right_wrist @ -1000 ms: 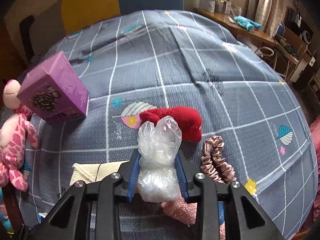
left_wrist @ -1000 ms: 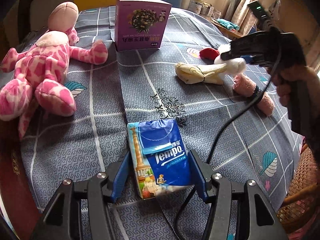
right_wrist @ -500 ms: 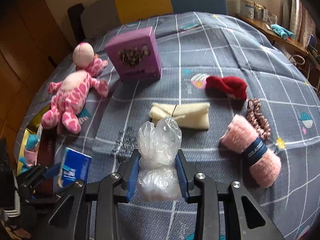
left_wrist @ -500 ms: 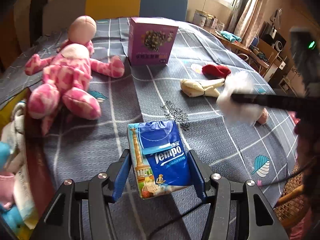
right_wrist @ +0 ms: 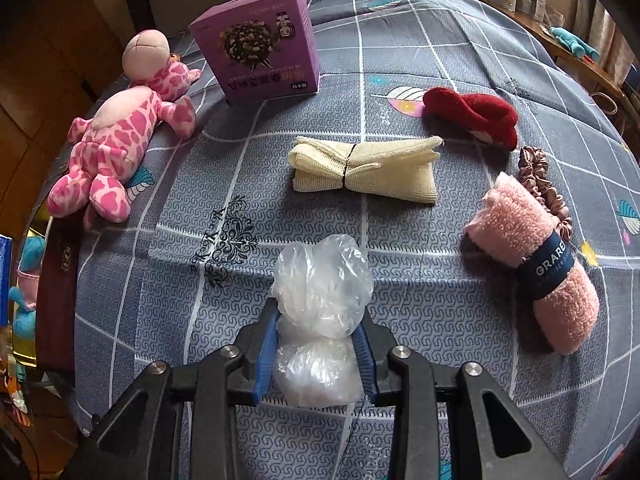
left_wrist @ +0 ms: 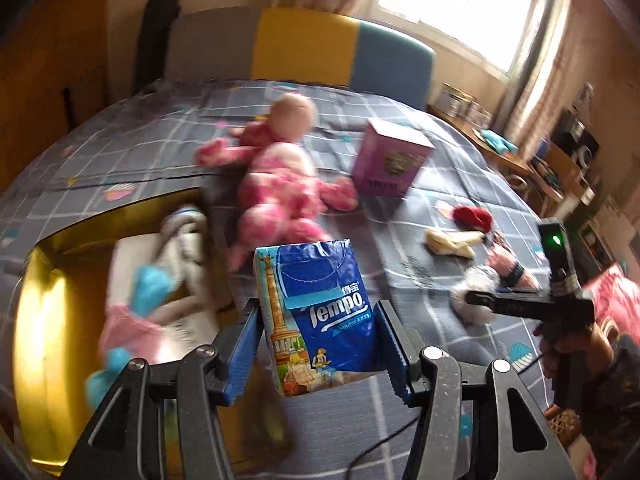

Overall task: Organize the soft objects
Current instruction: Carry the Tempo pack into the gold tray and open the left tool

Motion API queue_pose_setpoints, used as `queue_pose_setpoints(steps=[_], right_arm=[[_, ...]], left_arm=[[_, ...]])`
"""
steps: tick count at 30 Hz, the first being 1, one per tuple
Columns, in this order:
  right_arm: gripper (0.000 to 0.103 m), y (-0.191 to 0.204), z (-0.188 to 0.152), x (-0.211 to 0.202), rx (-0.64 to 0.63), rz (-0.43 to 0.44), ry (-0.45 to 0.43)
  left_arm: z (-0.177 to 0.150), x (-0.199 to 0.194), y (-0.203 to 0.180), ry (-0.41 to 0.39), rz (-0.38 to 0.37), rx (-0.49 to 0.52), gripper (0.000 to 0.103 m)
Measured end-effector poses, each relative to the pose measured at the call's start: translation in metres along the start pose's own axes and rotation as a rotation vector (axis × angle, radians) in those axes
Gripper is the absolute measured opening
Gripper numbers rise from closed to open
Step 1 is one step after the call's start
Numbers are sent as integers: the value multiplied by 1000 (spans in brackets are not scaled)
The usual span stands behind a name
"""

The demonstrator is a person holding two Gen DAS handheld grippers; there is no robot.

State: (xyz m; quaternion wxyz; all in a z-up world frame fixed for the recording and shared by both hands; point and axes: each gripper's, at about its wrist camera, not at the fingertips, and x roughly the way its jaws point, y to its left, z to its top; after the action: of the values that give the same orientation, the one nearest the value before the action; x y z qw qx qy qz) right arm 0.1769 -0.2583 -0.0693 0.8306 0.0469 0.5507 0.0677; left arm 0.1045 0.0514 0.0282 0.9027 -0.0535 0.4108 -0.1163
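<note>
Tissue pack [left_wrist: 320,312] bottom hidden behind left gripper [left_wrist: 318,356] fingers [left_wrist: 244,344].

Left gripper [left_wrist: 318,344]: black frame, blue serrated fingers [left_wrist: 242,346], jaws clamped on both sides of an upright blue tissue pack [left_wrist: 316,316] held above the table. Right gripper [right_wrist: 318,356]: same build, jaws pinched on a crumpled clear plastic bag [right_wrist: 320,312] that bulges out ahead of the fingertips; seen side-on from the left wrist view, with the person's hand [left_wrist: 568,344] around its grip.
</note>
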Motion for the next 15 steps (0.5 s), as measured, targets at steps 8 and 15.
queue_pose_setpoints(steps=[8, 15], right_arm=[[36, 2, 1, 3, -10, -1, 5], [36, 3, 1, 3, -7, 1, 5]], left_arm=[[17, -11, 124, -5, 205, -176, 57], [32, 32, 190, 60, 313, -195, 57]])
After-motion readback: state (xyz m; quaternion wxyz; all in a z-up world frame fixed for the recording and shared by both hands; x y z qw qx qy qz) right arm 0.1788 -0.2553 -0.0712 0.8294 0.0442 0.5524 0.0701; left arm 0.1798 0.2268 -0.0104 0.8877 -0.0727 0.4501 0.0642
